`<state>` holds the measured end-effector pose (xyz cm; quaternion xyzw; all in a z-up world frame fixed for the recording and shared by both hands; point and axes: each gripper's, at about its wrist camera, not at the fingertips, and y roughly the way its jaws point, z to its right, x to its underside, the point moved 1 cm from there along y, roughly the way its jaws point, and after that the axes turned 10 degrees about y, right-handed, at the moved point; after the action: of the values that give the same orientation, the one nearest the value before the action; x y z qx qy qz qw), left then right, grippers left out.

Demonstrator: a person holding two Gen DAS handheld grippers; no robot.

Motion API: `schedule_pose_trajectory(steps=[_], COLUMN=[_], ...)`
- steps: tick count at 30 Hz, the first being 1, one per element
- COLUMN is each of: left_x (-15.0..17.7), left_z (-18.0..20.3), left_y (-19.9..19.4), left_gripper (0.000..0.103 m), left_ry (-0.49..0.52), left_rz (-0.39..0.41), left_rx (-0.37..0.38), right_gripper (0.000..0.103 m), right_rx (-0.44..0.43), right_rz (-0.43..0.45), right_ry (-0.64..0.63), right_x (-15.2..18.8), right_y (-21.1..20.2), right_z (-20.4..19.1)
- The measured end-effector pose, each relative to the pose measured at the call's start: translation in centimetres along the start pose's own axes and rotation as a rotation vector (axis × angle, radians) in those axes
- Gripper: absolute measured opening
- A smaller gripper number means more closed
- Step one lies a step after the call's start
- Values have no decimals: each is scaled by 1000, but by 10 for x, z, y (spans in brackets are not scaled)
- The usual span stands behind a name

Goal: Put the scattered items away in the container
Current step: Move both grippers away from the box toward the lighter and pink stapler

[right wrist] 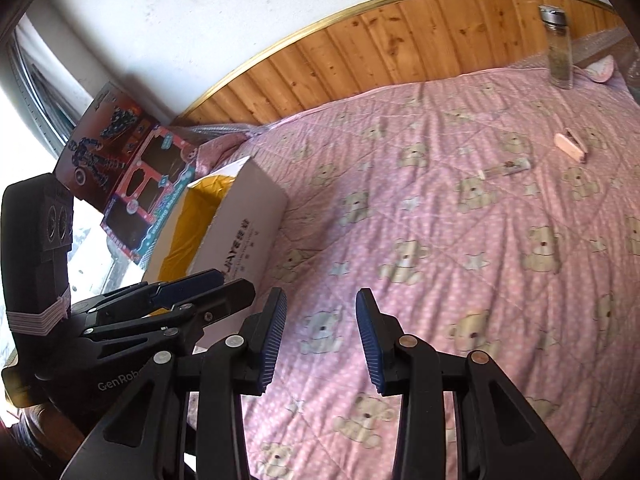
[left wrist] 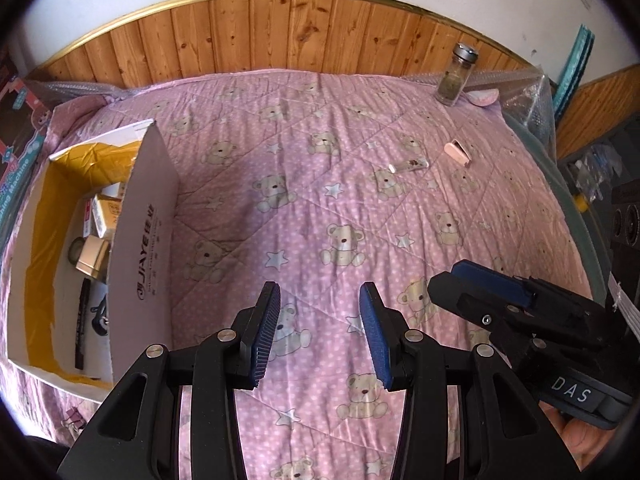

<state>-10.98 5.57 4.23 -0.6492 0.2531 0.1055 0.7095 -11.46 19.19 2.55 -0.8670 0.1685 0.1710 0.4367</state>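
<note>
A white cardboard box (left wrist: 140, 248) with a yellow lining stands on the left of the pink bear quilt; it holds small cartons, a black pen and other items. It also shows in the right wrist view (right wrist: 240, 228). A glass spice jar (left wrist: 456, 76) (right wrist: 558, 48) stands upright at the far right. A small clear tube (left wrist: 408, 166) (right wrist: 506, 169) and a pink clip (left wrist: 458, 152) (right wrist: 570, 146) lie on the quilt beyond both grippers. My left gripper (left wrist: 320, 332) is open and empty. My right gripper (right wrist: 320, 336) is open and empty.
A wooden headboard (left wrist: 280, 32) runs along the far edge of the bed. Toy boxes (right wrist: 132, 168) lean behind the white box on the left. Bubble wrap (left wrist: 528, 92) and dark clutter sit off the right edge. A pink round object (right wrist: 600, 68) lies by the jar.
</note>
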Motion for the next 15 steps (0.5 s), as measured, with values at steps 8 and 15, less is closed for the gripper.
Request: schedule_pose_trajectory(steps=[8, 15], left_x=[-18, -42], left_z=[29, 61], left_y=[36, 79], left_gripper=[44, 44], left_ry=[36, 132], left_rz=[-30, -43], left_rx=[42, 89], right_gripper=[38, 38], right_rx=[92, 145], right_rz=[19, 31], right_ry=[42, 77], right_x=[-25, -51], right_y=[-5, -3], right_z=[55, 97])
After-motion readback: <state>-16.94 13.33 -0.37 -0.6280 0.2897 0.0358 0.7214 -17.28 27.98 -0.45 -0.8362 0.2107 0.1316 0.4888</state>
